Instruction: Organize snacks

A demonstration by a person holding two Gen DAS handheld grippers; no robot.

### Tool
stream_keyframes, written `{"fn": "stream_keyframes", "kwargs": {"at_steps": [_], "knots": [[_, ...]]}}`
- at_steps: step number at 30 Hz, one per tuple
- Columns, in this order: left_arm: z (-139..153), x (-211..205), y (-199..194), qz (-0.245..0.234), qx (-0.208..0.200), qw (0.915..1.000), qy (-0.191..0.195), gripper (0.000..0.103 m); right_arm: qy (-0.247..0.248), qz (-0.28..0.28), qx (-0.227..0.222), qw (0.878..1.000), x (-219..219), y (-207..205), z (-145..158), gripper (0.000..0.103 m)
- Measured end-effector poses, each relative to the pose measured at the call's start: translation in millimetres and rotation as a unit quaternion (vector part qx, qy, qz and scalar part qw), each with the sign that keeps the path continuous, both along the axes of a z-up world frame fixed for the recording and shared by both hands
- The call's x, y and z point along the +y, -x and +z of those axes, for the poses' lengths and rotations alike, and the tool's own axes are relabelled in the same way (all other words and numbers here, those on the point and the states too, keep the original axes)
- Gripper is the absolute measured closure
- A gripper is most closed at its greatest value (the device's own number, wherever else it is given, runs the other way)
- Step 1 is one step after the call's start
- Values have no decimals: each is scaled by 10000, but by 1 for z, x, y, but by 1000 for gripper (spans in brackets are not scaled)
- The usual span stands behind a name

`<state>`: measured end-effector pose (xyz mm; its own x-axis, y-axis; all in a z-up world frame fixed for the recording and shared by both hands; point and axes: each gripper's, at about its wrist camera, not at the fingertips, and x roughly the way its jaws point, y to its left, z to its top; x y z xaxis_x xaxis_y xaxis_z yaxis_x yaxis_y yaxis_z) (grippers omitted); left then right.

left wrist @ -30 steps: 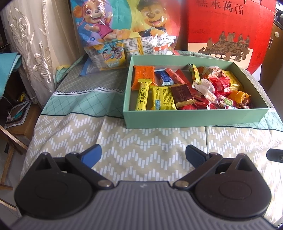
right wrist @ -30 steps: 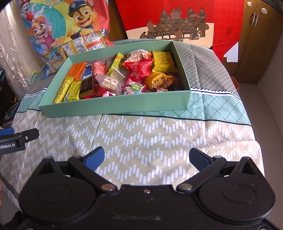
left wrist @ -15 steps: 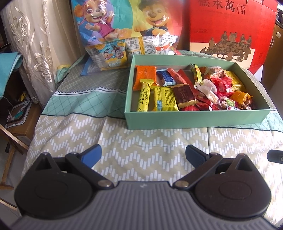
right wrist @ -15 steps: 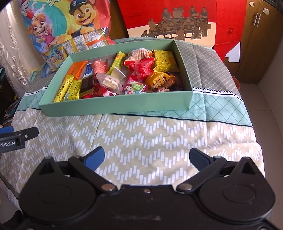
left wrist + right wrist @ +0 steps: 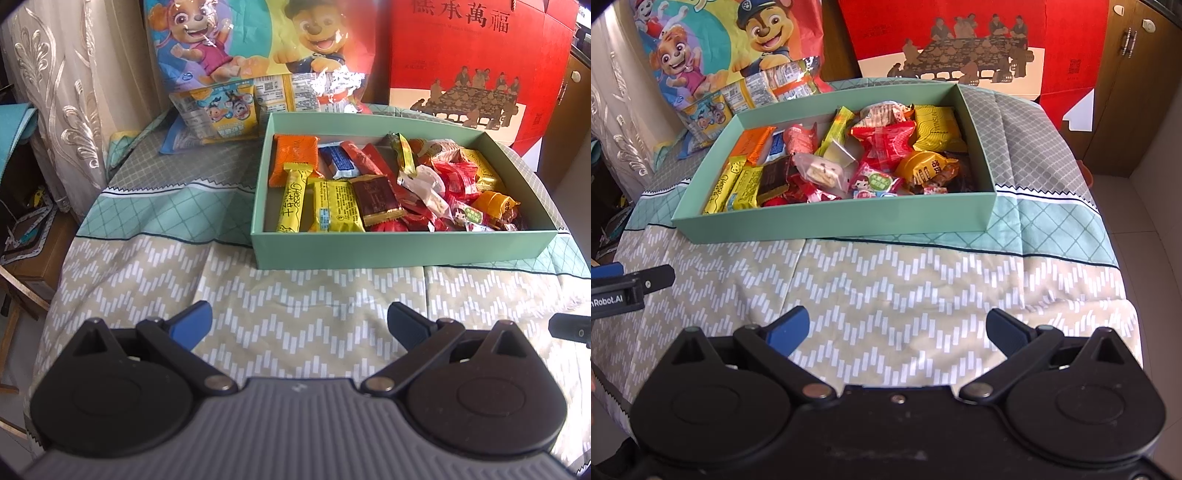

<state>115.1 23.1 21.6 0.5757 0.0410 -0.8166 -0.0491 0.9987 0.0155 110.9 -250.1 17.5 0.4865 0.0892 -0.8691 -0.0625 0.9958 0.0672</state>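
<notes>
Snacks (image 5: 373,192): glossy crinkled wrappers, yellow, orange, red, heaped in box ahead of both claws.
Box (image 5: 402,249): mint cardboard, rectangular, shallow.
Cloth (image 5: 886,291): zigzag-print fabric.
Left claw (image 5: 298,322): released, empty.
Right claw (image 5: 897,329): released, empty.

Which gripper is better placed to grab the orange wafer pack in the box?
Left, probably. The orange wafer pack lies at the green box's left end, nearer the open left gripper than the right gripper.
</notes>
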Motion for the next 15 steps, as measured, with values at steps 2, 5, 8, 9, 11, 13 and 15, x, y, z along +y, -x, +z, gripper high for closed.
{"fn": "stream_keyframes", "kwargs": {"at_steps": [2,5,8,9,11,13,15], "knots": [[0,-1,0,-42,4,10000,-4,0,-7,-4,8,10000,0,0,0,0],[-1,-1,0,-27,16,10000,-40,0,-21,8,31,10000,-2,-1,-1,0],[-1,-1,-1,-22,38,10000,-35,0,-14,21,35,10000,-2,-2,-1,0],[-1,-1,-1,-38,42,10000,-29,0,-9,29,30,10000,-2,-2,-1,0],[-1,-1,-2,-52,23,10000,-77,0,2,23,22,10000,-2,-2,-1,0],[-1,-2,-2,-74,8,9999,-112,0,3,9,23,10000,-2,-2,-1,0],[-1,-3,-3,-84,3,9999,-124,0,6,-14,27,10000,-3,-2,-2,0]]}}
